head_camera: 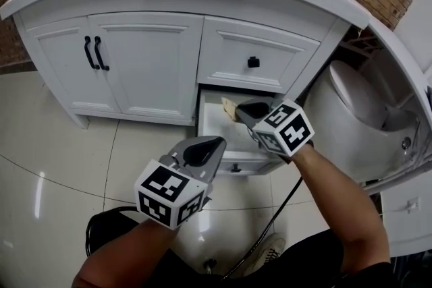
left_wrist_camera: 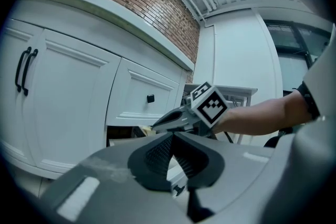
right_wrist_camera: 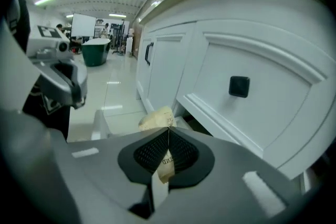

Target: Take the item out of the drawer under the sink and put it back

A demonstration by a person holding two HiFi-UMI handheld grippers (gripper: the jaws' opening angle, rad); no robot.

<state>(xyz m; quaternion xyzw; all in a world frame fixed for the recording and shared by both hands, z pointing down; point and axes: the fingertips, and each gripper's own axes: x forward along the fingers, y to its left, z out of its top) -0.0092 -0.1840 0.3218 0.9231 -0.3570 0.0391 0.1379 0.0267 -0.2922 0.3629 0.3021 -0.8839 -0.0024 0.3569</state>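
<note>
Your R tongs [right_wrist_camera: 168, 134] tight on crinkly tan paper packet [right_wrist_camera: 156, 119] above open white drawer [head_camera: 214, 126]; L tongs [left_wrist_camera: 172, 136] closed, empty, forearm low.

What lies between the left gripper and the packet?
Only the bare white inside of the open drawer, as the head view shows. The left gripper is shut and empty; the right gripper holds the packet above the drawer.

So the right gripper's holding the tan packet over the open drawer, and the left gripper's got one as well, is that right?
Not quite. The left gripper holds nothing: the left gripper view shows its jaws together with nothing between them. The rest stands: the right gripper holds the tan packet over the open drawer.
</note>
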